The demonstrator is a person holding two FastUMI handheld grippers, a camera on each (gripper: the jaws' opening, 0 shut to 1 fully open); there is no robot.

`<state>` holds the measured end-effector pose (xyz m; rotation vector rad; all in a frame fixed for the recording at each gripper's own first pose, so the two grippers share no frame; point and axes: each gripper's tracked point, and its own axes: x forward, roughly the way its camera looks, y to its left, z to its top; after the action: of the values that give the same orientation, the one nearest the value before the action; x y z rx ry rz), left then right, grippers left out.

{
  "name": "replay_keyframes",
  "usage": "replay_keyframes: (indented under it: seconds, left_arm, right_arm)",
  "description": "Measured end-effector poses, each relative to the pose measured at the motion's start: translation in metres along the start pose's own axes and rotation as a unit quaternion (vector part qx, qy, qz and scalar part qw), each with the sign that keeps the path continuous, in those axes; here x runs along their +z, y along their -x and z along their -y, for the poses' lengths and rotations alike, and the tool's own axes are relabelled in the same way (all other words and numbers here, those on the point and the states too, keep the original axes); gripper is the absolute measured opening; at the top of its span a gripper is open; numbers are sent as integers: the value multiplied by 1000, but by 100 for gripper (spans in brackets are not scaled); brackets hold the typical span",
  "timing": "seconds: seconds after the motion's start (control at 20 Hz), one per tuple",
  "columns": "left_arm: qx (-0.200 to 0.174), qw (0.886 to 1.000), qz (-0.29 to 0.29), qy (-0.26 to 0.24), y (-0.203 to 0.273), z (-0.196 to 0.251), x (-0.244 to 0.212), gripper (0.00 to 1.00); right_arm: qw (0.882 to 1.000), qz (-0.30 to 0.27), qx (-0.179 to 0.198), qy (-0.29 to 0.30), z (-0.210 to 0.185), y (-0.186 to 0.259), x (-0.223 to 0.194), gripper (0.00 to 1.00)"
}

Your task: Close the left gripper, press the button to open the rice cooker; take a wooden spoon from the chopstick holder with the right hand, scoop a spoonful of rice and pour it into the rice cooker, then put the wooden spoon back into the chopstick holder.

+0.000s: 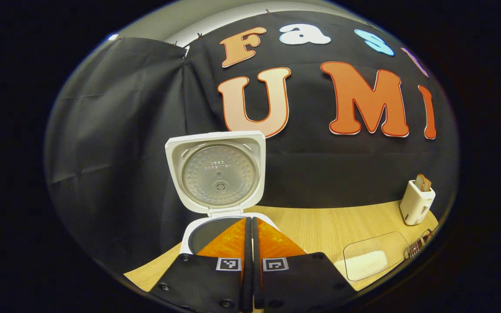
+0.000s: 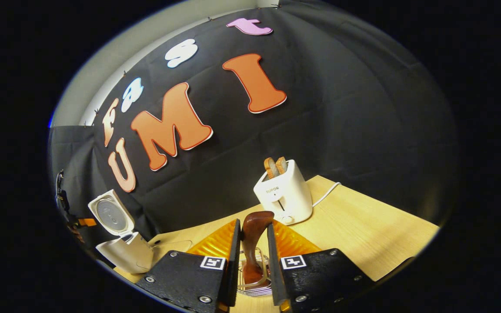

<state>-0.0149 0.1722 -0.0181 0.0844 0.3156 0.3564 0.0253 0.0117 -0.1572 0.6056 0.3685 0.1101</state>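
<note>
R gripper [image 2: 252,243] is pinching the spoon [image 2: 254,234]: both fingers sit against the dark wooden handle, spoon upright, its lower end down in the wire holder [image 2: 255,282] just below the fingers. Spoon not yet clear of the holder, so the step in hand looks like the lift-out.

L gripper [image 1: 250,248] has fingers pressed together w/ nothing between, hanging just in front of the cooker [image 1: 198,237]. Lid [image 1: 216,171] stands fully open and upright, so the button press looks done. Pot rim shows behind the fingertips.

Outward from there: a clear rice tub [image 1: 374,256] lies near-right of the cooker on the table [image 1: 320,226], white grains inside. Toaster [image 2: 284,195] w/ two slices sits far-right, just behind the holder in the right gripper view.

To do the lift well:
- pull straight up along the handle axis; a tilt may snag the wire and drag the holder along
- keep the pinch firm, since a smooth round handle could swivel
- clear the holder rim before swinging left to the tub
- whether the bowl end is up or down I can't tell; check before scooping
</note>
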Motion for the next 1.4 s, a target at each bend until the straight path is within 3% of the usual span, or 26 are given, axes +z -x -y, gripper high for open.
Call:
replay_keyframes:
  seconds: [0.3, 0.7, 1.05, 1.1, 1.15, 1.3, 1.4]
  left_arm:
    - [-17, 1000, 3, -12, 3, 13, -7, 4]
    - [-40, 999, 5, -16, 5, 27, -20, 5]
    - [-67, 997, 17, -34, 12, 42, -30, 27]
    - [-77, 996, 23, -38, 13, 46, -30, 34]
    - [-84, 995, 28, -42, 17, 50, -31, 46]
    - [-103, 993, 42, -42, 22, 57, -31, 65]
    - [-105, 993, 49, -38, 22, 55, -29, 65]
  right_arm:
    - [999, 6, 26, 23, -25, 5, -5, 19]
    - [999, 11, 14, 49, -31, 14, -8, 19]
    - [998, 13, 0, 65, -40, 17, -9, 12]
    - [998, 17, -3, 67, -41, 17, -8, 11]
    - [997, 19, -6, 69, -41, 17, -7, 12]
    - [997, 35, -11, 66, -46, 16, 4, 11]
    - [997, 42, -9, 57, -49, 17, 11, 11]
